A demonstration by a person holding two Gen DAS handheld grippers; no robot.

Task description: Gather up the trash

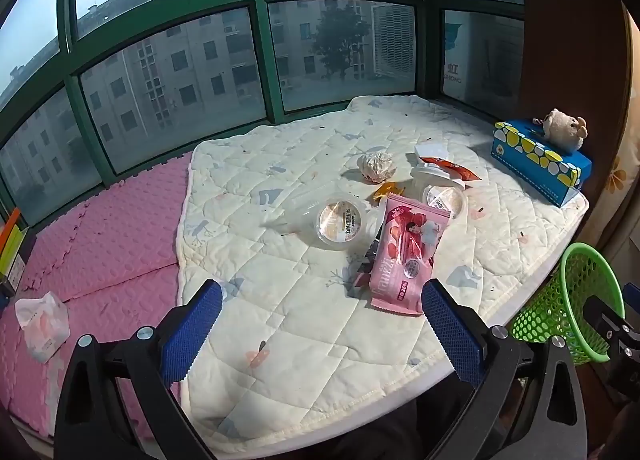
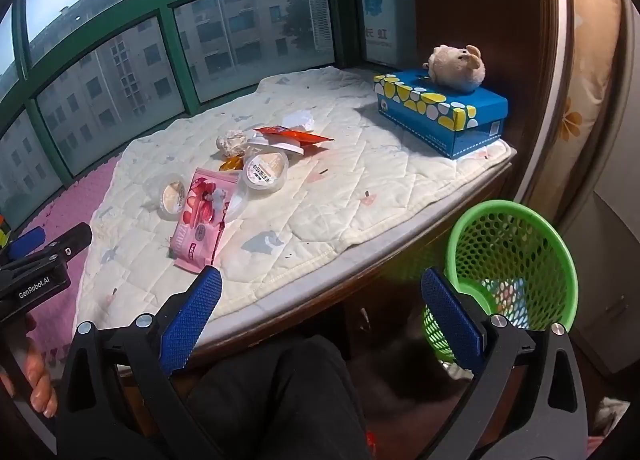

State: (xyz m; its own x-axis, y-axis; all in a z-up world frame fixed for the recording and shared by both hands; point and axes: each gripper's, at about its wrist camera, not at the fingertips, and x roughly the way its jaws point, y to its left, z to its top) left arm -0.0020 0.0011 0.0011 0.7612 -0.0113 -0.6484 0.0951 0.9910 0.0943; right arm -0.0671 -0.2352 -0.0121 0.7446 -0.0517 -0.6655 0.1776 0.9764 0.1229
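Observation:
Trash lies in a heap on the cream quilt [image 1: 304, 324]: a pink snack wrapper [image 1: 404, 256] [image 2: 202, 220], two clear plastic cups [image 1: 340, 222] [image 1: 444, 200] [image 2: 266, 170], a crumpled paper ball [image 1: 376, 166] [image 2: 232, 142], a red-orange sachet [image 1: 450, 168] [image 2: 296, 134] and a small orange wrapper [image 1: 386, 190]. A green mesh bin [image 2: 512, 260] [image 1: 568, 304] stands below the quilt's right edge with something inside. My left gripper [image 1: 322, 320] is open and empty, just short of the pink wrapper. My right gripper [image 2: 320, 308] is open and empty, over the ledge's edge beside the bin.
A blue tissue box [image 2: 440, 112] [image 1: 540, 158] with a plush toy [image 2: 456, 66] on it sits at the quilt's far right. A pink foam mat [image 1: 100, 244] with a tissue pack [image 1: 42, 324] lies left. Green-framed windows stand behind. A brown wall [image 2: 480, 0] is on the right.

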